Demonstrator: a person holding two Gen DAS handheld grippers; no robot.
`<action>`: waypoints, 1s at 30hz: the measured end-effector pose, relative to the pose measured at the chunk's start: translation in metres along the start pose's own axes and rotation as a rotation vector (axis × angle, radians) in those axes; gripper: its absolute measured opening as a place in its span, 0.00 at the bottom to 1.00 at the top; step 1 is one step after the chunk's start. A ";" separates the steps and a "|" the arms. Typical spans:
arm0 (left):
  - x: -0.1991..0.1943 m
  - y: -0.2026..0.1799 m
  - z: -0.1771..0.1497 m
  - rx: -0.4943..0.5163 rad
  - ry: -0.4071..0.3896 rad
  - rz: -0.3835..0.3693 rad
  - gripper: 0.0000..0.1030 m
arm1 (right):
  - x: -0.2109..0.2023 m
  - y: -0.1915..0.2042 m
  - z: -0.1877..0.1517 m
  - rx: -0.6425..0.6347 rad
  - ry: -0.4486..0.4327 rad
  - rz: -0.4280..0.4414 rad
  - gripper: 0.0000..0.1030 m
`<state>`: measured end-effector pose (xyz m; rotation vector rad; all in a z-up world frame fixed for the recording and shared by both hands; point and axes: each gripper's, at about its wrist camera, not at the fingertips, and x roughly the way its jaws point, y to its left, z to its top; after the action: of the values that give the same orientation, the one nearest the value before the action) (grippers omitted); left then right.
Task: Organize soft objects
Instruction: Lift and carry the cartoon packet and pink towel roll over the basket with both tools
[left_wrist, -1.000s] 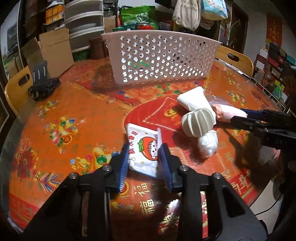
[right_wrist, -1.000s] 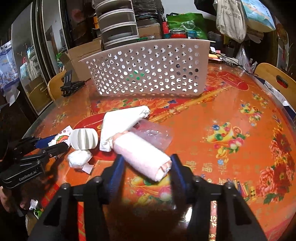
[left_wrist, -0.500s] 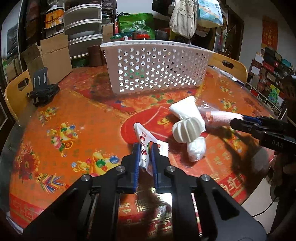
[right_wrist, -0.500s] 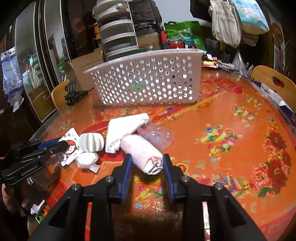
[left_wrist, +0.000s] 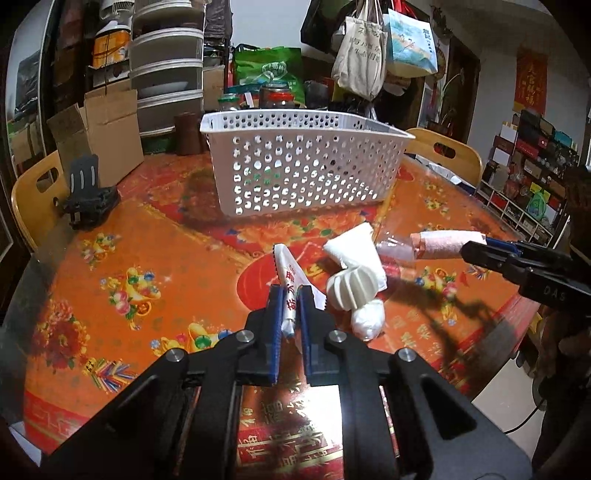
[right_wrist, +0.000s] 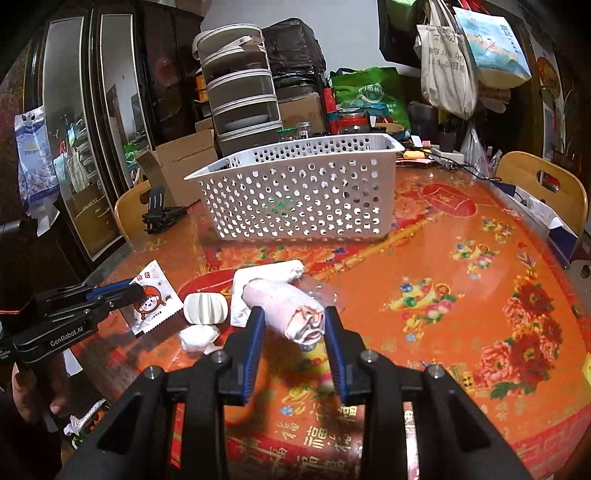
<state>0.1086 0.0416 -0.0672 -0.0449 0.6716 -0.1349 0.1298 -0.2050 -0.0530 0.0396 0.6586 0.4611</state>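
My left gripper (left_wrist: 291, 295) is shut on a white cartoon tissue packet (left_wrist: 290, 280), held edge-up above the table; it also shows in the right wrist view (right_wrist: 153, 299). My right gripper (right_wrist: 293, 317) is shut on a pink rolled towel (right_wrist: 284, 308), lifted off the table; the roll also shows in the left wrist view (left_wrist: 445, 240). A folded white cloth (left_wrist: 356, 248), a ribbed white soft piece (left_wrist: 351, 288) and a small white ball (left_wrist: 367, 319) lie on the table. The white perforated basket (left_wrist: 306, 173) stands behind them.
The table has a red-orange floral cover (left_wrist: 122, 258). A clear plastic wrapper (right_wrist: 319, 291) lies by the white cloth. A black stand (left_wrist: 86, 199) sits at the left edge. Wooden chairs (right_wrist: 543, 188), cardboard boxes and stacked drawers surround the table.
Both grippers closed from open: the left on the tissue packet, the right on the pink towel roll. Both have lifted their objects off the table.
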 end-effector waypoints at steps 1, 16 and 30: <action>-0.001 0.000 0.001 0.000 -0.003 0.000 0.08 | -0.001 0.000 0.001 -0.001 -0.001 -0.001 0.30; -0.017 0.000 0.043 0.015 -0.087 -0.009 0.08 | -0.011 -0.001 0.029 -0.025 -0.050 -0.018 0.30; -0.023 -0.001 0.108 0.039 -0.167 -0.019 0.08 | -0.016 -0.004 0.074 -0.075 -0.100 -0.042 0.30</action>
<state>0.1578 0.0434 0.0311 -0.0243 0.5018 -0.1608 0.1649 -0.2073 0.0140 -0.0220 0.5423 0.4398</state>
